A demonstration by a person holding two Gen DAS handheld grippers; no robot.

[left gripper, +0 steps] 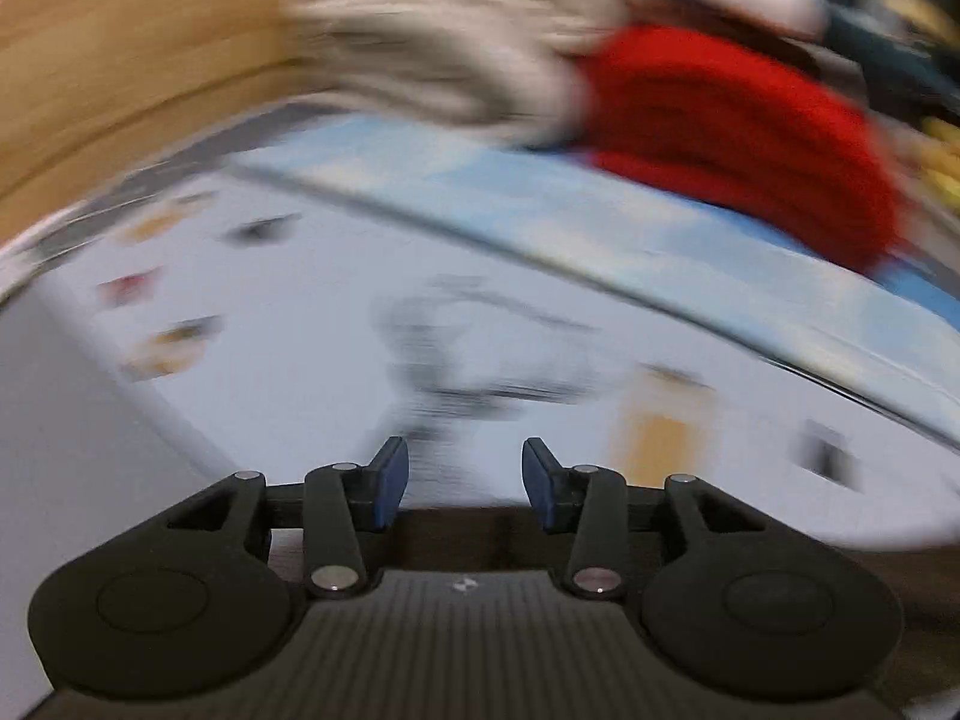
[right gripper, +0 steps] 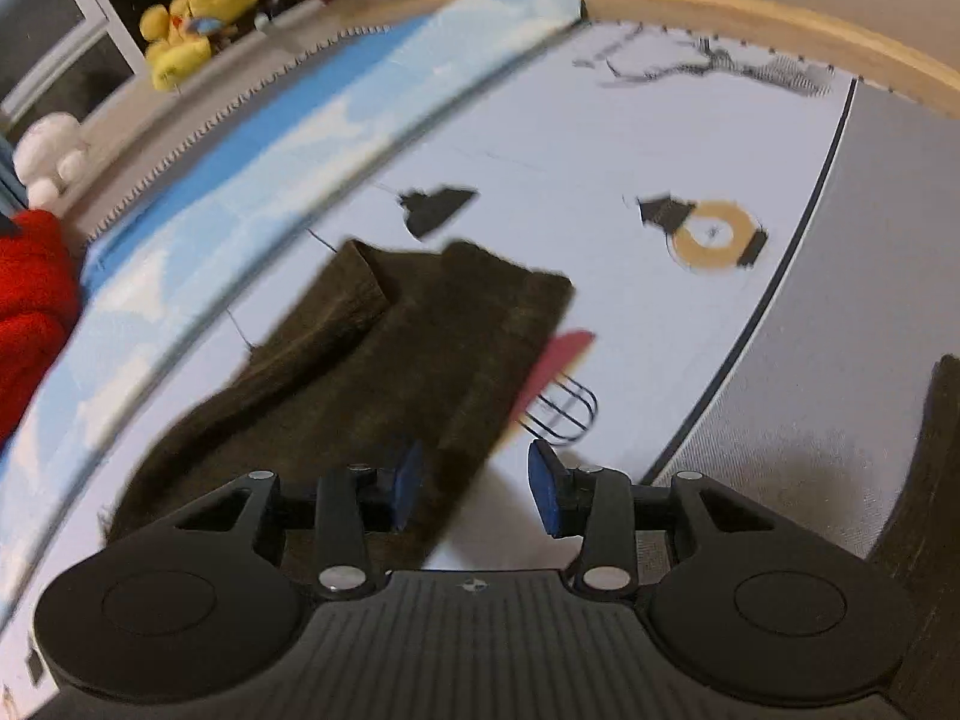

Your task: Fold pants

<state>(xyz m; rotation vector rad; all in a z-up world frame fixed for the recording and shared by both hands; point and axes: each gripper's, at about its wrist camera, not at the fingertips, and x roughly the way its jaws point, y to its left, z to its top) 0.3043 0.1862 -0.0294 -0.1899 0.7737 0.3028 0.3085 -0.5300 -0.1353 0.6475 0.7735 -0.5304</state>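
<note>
Brown fabric: pants [right gripper: 384, 360], soft, light, limp; lying part-folded at centre of the right wrist view on a printed white sheet [right gripper: 600, 138].
Grasp site: folded edge, lower centre.
Fingers: right gripper [right gripper: 474, 495] released, cloth between but unpinched; left gripper [left gripper: 465, 483] released, empty.

The pants [right gripper: 360, 360] are dark brown, of a soft, slightly fuzzy cloth, lying flat on a pale printed sheet. They are folded into a long band running from the near left toward the far right, with two rounded ends side by side at the far end.
</note>
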